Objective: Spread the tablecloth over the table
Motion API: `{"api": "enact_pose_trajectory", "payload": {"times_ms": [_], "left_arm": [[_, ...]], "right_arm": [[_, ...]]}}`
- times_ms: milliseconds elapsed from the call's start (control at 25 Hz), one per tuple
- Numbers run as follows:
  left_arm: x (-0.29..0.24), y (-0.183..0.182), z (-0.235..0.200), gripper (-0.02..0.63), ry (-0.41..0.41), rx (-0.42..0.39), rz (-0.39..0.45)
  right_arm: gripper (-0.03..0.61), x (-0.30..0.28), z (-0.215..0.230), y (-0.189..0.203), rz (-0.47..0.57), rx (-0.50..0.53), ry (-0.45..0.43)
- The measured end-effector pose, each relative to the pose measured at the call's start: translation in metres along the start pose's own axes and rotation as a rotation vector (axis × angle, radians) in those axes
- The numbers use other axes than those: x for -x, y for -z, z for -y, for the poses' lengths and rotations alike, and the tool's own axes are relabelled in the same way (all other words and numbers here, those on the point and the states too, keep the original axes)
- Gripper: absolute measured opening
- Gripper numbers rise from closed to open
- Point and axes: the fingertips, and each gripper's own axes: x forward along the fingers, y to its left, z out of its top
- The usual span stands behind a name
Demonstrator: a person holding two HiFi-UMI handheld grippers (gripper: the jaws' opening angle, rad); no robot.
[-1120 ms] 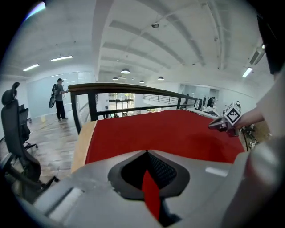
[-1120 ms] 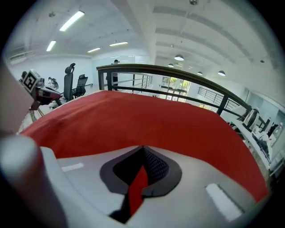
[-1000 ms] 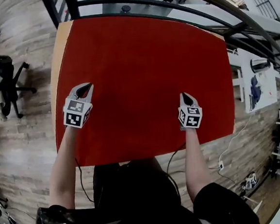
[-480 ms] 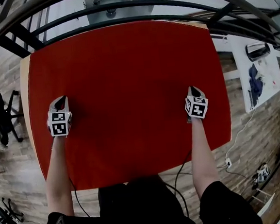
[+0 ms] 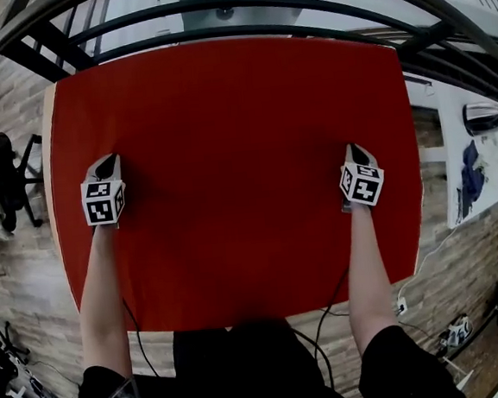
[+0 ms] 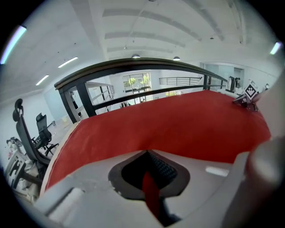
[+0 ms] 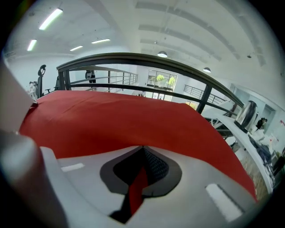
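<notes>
Red tablecloth (image 5: 238,169) lay flat over table (image 5: 50,181), covered nearly all of it. Only thin bare wood strip showed along left edge. Near edge sat right at your torso. Your left gripper (image 5: 105,167) was near left edge, jaws pinched tight on fold of cloth. Right gripper (image 5: 357,151) did same near right edge. Far edge ran just beside black railing (image 5: 241,8), so tight there. Office chair (image 5: 0,176) stood off left, with open floor around it.
</notes>
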Motion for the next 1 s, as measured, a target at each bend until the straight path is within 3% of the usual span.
{"api": "enact_pose_trajectory", "payload": {"times_ms": [240, 480, 560, 720, 880, 1000], "left_arm": [[-0.013, -0.009, -0.033, 0.009, -0.021, 0.049, -0.001], [-0.010, -0.018, -0.052, 0.008, -0.058, 0.084, 0.038], [0.007, -0.020, -0.048, 0.008, -0.066, 0.049, 0.052], [0.059, 0.007, -0.004, 0.008, -0.029, -0.025, 0.034], [0.114, 0.072, 0.031, 0.008, -0.051, 0.022, -0.030], [0.125, 0.115, 0.045, 0.008, -0.047, 0.069, -0.080]], "right_arm": [[0.008, -0.040, -0.019, -0.056, 0.019, 0.058, -0.036], [0.008, -0.034, -0.031, -0.059, 0.048, 0.097, -0.054], [0.009, -0.015, -0.036, -0.055, 0.073, 0.096, -0.075], [0.009, 0.042, -0.034, -0.009, 0.056, 0.118, -0.086], [0.009, 0.093, -0.032, 0.064, -0.024, 0.154, -0.073], [0.009, 0.103, -0.029, 0.095, -0.061, 0.147, -0.062]]}}
